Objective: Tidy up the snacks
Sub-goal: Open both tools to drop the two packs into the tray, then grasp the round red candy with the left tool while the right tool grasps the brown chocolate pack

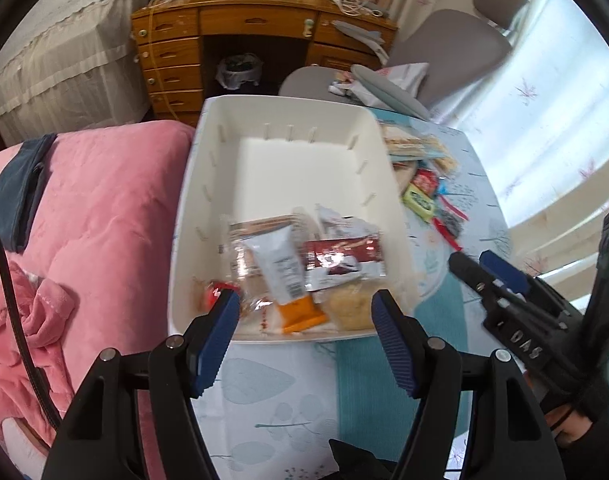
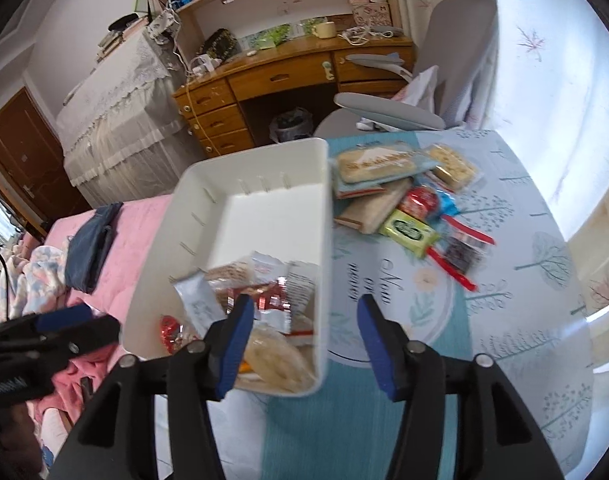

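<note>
A white bin [image 1: 288,128] stands on the table's left part, also in the right wrist view [image 2: 264,160]. Several snack packets lie in its near end, among them a red-and-white packet [image 1: 344,260] and a white-and-orange packet [image 1: 284,272]. A pile of loose snacks [image 2: 408,204] lies on the table right of the bin, with a green packet [image 2: 410,232]. My left gripper [image 1: 306,328] is open and empty, just before the bin's near rim. My right gripper [image 2: 300,336] is open and empty over the bin's near right corner; it also shows in the left wrist view [image 1: 484,268].
The table has a blue-and-white patterned cloth [image 2: 504,320]. A pink quilted bed [image 1: 104,220] lies left of the table. A grey chair [image 1: 444,52] and a wooden desk [image 1: 244,36] stand behind. A curtained window [image 2: 564,60] is at right.
</note>
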{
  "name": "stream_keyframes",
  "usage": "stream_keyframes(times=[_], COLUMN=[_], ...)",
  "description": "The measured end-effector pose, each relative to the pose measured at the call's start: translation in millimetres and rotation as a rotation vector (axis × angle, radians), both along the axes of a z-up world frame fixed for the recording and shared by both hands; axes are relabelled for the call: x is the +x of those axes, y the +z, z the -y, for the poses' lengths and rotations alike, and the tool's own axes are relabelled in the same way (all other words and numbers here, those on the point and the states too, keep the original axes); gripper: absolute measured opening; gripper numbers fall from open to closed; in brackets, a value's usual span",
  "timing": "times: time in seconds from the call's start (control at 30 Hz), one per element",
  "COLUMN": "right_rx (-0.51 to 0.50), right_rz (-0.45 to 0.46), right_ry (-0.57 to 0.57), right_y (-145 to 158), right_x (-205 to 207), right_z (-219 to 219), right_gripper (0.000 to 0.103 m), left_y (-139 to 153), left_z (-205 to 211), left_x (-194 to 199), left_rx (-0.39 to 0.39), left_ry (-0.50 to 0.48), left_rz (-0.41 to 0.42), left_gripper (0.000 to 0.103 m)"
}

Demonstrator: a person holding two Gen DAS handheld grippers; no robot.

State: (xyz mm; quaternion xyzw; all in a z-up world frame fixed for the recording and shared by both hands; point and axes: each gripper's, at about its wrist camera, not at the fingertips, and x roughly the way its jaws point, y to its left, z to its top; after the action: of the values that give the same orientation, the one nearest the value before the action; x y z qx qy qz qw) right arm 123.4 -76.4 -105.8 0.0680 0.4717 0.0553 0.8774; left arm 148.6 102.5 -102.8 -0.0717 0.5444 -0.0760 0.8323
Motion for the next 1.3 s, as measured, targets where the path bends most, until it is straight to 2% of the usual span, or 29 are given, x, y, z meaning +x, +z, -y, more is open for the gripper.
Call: stream_keyframes(times=[0.4,0.53,0.67,0.77,1.03,1.3], right_rx=[-0.114,-0.147,-0.189,-0.219,-0.308,-0.304], right_rz=[-0.07,-0.084,-0.08,-0.07,-0.011,0.059], right_ry=[-0.006,0.011,0.042,0.085,0.265,0.375], right_y=[-12,-19,-29,-37,-67,-98], right_x=[-7,-1,8,16,40,63], right_z=[65,85,104,116,132,148], right_gripper=[0.07,0.071,0.071,0.071,0.071,0.071], left_y=[16,19,19,16,-18,-71], left_z=[81,114,139,161,213,247], left_x=[28,50,74,95,153,203], left_rx=[-0.011,0.012,-0.001,0.005,0.044,0.066], left_ry=[-0.062,-0.09,-0.109,-0.124,-0.133,-0.116], left_rz=[-0.025,-0.026,-0.037,-0.05,-0.124,-0.193], left_gripper=[0.068,0.068,0.069,0.074,0.076,0.076])
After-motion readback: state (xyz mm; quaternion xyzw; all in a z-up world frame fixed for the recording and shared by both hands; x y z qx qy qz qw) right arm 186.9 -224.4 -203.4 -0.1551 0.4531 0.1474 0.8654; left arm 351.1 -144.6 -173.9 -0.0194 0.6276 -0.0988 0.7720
